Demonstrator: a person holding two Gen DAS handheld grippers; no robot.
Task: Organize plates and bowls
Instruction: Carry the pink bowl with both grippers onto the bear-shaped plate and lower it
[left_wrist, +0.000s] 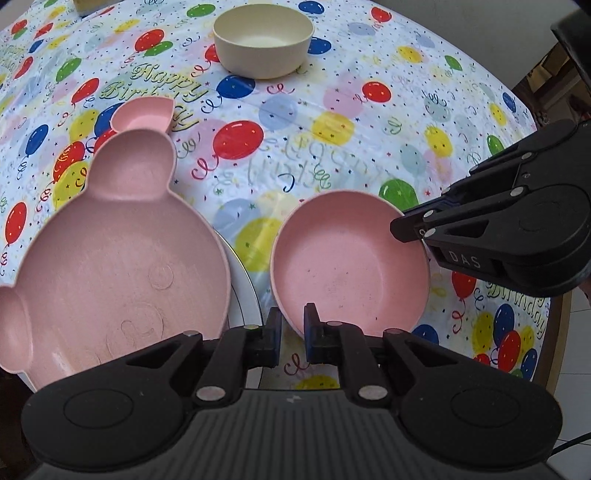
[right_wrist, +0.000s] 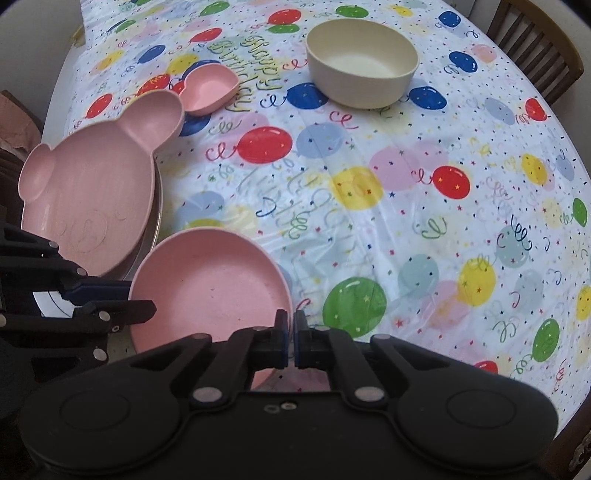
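A round pink bowl (left_wrist: 351, 266) (right_wrist: 210, 288) is held by both grippers just above the balloon tablecloth (right_wrist: 369, 184). My left gripper (left_wrist: 292, 334) is shut on its left rim, with the rim pinched between the blue pads; the right wrist view shows it too, left gripper (right_wrist: 138, 295). On the opposite rim my right gripper (right_wrist: 291, 334) is shut, and it reaches in from the right in the left wrist view, right gripper (left_wrist: 406, 223). The bowl is empty.
Left of the bowl, a pink bear-shaped plate (left_wrist: 122, 258) (right_wrist: 88, 199) lies on a larger pale plate (left_wrist: 245, 291) (right_wrist: 157, 221). A small pink dish (left_wrist: 144, 116) (right_wrist: 208, 88) sits behind it. A cream bowl (left_wrist: 263, 37) (right_wrist: 362, 62) stands farther back. A wooden chair (right_wrist: 535, 44) is beyond the table.
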